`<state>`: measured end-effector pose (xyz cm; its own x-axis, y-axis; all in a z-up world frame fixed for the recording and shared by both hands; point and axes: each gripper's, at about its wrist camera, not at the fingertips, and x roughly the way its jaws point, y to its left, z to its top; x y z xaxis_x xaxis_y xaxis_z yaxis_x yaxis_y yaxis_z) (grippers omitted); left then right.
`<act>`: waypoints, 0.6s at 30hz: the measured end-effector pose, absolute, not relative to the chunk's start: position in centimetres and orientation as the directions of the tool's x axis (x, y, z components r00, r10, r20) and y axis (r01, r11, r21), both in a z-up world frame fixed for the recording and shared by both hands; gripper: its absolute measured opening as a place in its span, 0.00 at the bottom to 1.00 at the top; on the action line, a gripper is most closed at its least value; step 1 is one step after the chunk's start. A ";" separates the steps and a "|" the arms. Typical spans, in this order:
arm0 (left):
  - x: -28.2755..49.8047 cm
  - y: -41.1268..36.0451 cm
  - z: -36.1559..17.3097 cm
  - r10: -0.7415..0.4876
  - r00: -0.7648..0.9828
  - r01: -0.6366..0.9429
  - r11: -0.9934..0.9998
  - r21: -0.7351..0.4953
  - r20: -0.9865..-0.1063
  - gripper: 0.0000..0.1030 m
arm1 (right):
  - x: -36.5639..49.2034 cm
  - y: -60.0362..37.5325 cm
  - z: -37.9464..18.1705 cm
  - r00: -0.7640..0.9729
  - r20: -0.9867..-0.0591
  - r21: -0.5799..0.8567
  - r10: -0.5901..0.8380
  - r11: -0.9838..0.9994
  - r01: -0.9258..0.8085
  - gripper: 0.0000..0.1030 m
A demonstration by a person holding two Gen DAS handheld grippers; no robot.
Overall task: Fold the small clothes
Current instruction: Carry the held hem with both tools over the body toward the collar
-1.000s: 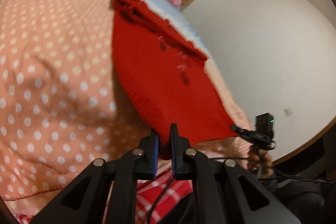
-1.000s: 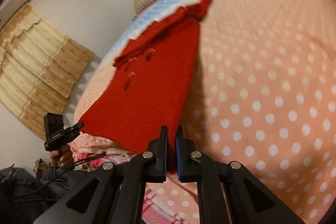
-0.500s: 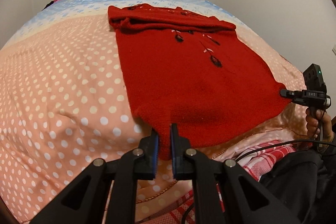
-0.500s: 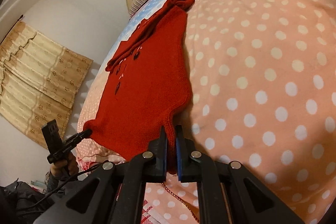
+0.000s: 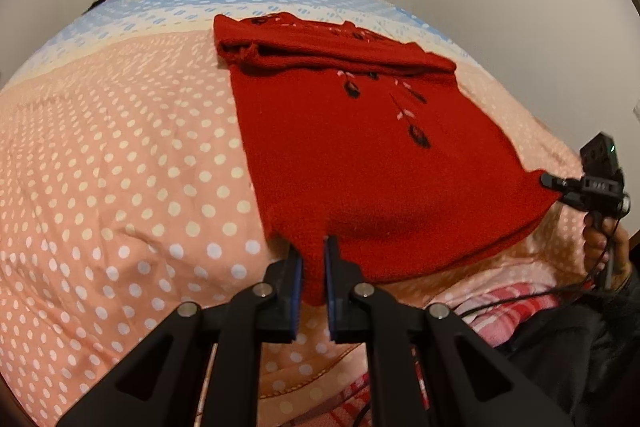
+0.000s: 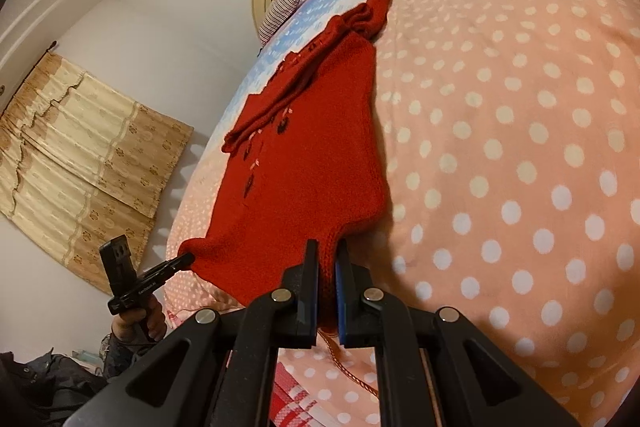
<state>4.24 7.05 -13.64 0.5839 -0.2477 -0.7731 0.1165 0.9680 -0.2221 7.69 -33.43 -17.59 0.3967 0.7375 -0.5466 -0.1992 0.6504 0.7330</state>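
With both sets of fingers clamped on the near hem corners of the red knitted sweater (image 5: 360, 155) lying on the polka-dot bed (image 5: 120, 167), the left gripper (image 5: 313, 259) and right gripper (image 6: 327, 261) should lift evenly (hem kept taut) and carry it toward the far collar.

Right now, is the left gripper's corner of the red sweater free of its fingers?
No, the left gripper is shut on the red sweater, hem pinched between its fingers.
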 end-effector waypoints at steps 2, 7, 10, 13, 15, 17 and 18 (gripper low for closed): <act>4.6 7.4 -13.3 -0.273 0.586 0.112 0.960 -0.257 -0.763 0.10 | 8.0 -33.5 -17.4 0.396 -0.531 0.748 0.749 0.634 -0.197 0.06; 5.6 8.1 -12.1 -0.298 0.612 0.109 0.949 -0.295 -0.732 0.10 | 8.8 -33.1 -16.1 0.408 -0.525 0.738 0.747 0.638 -0.219 0.06; 6.1 8.5 -11.6 -0.311 0.627 0.104 0.942 -0.319 -0.714 0.10 | 9.3 -32.9 -15.5 0.414 -0.518 0.736 0.748 0.637 -0.229 0.06; 6.6 8.9 -11.0 -0.321 0.640 0.099 0.936 -0.339 -0.698 0.10 | 9.8 -32.7 -15.0 0.421 -0.515 0.732 0.746 0.639 -0.236 0.06; 6.9 9.1 -10.8 -0.333 0.648 0.098 0.929 -0.358 -0.685 0.10 | 10.2 -32.6 -14.6 0.424 -0.512 0.732 0.747 0.638 -0.239 0.06; 7.2 9.3 -10.6 -0.341 0.654 0.098 0.924 -0.371 -0.676 0.10 | 10.6 -32.6 -14.2 0.431 -0.508 0.731 0.746 0.638 -0.243 0.06; 7.3 9.3 -10.5 -0.340 0.656 0.096 0.923 -0.372 -0.674 0.10 | 10.8 -32.6 -14.0 0.434 -0.505 0.731 0.746 0.637 -0.245 0.06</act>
